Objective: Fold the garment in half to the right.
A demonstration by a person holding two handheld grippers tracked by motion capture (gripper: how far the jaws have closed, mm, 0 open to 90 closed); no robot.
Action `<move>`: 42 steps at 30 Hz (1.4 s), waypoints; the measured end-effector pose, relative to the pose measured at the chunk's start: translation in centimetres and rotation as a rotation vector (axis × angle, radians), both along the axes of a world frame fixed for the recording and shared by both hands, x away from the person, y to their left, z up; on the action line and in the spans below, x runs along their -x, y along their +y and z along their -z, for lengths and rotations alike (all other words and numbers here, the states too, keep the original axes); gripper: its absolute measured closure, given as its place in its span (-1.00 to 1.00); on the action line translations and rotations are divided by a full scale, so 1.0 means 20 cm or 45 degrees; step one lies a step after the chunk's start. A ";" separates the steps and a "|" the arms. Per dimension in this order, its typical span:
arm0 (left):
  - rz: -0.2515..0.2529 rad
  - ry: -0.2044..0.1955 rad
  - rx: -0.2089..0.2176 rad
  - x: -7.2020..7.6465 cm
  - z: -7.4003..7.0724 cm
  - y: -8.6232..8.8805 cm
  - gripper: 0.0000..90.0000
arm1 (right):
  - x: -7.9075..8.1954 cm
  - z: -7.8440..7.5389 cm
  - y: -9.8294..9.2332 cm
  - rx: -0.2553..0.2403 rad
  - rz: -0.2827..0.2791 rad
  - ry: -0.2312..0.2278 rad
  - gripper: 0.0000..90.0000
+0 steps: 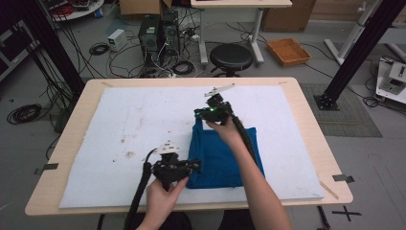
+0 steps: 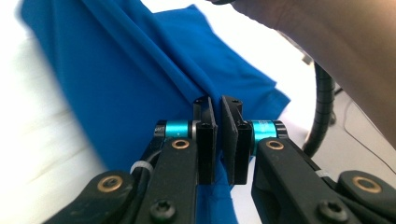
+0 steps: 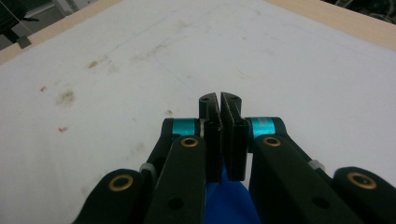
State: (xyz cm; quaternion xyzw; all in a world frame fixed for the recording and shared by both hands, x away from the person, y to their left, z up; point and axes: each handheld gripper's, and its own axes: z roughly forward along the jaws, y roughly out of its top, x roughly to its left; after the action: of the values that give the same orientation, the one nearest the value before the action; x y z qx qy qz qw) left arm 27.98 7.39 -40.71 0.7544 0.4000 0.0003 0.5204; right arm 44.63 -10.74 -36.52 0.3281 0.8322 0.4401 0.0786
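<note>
both grippers are clamped on the blue cloth (image 1: 224,155) near the table's (image 1: 306,120) middle: left gripper (image 1: 184,167) pinches its near left corner, right gripper (image 1: 209,114) its far left corner.

The high view looks steeply down over the white padded mat (image 1: 134,124). Both gripper views sit close above that mat; all share the folded blue cloth (image 1: 222,158).

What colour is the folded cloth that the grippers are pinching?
Bright blue. The folded blue fabric cloth shows best in the left gripper view, lying on the white table cover.
</note>
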 end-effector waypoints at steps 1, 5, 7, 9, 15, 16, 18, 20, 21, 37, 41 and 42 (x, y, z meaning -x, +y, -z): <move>0.018 0.006 0.004 -0.01 0.01 -0.04 0.88 | 0.00 0.00 -0.05 -0.003 0.013 0.004 0.96; 0.078 0.026 0.015 -0.05 0.03 -0.21 0.88 | 0.00 0.02 -0.25 0.000 0.053 0.019 0.96; 0.108 0.035 0.012 -0.07 0.03 -0.30 0.88 | 0.00 0.03 -0.33 0.016 0.077 0.028 0.96; 0.127 0.041 0.005 -0.08 0.04 -0.37 0.88 | 0.00 0.05 -0.41 0.028 0.099 0.030 0.96; 0.168 0.059 -0.008 -0.12 0.07 -0.55 0.88 | 0.01 0.10 -0.58 0.053 0.166 0.034 0.96; 0.174 0.060 -0.013 -0.12 0.07 -0.58 0.88 | 0.01 0.10 -0.61 0.065 0.178 0.033 0.96; 0.187 0.062 -0.019 -0.14 0.09 -0.63 0.88 | 0.01 0.12 -0.65 0.076 0.200 0.028 0.96; 0.195 0.065 -0.008 -0.15 0.10 -0.67 0.87 | 0.02 0.13 -0.69 0.096 0.242 0.018 0.96; 0.205 0.064 0.005 -0.16 0.11 -0.69 0.85 | 0.02 0.14 -0.70 0.107 0.254 0.013 0.95; 0.237 -0.107 0.033 -0.09 0.01 -0.41 0.16 | 0.17 0.22 -0.80 0.057 0.460 0.005 0.55; 0.150 -0.115 0.004 -0.12 0.00 -0.22 0.15 | 0.16 0.27 -0.75 0.122 0.466 0.022 0.73; 0.131 -0.116 -0.002 -0.13 0.00 -0.18 0.15 | 0.16 0.28 -0.75 0.141 0.470 0.016 0.85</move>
State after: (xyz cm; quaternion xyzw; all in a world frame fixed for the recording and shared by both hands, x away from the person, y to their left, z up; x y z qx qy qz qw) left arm 30.48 3.82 -40.66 0.7736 0.3366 0.0080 0.5368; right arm 41.48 -25.76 -42.03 0.4732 0.7812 0.3697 0.1707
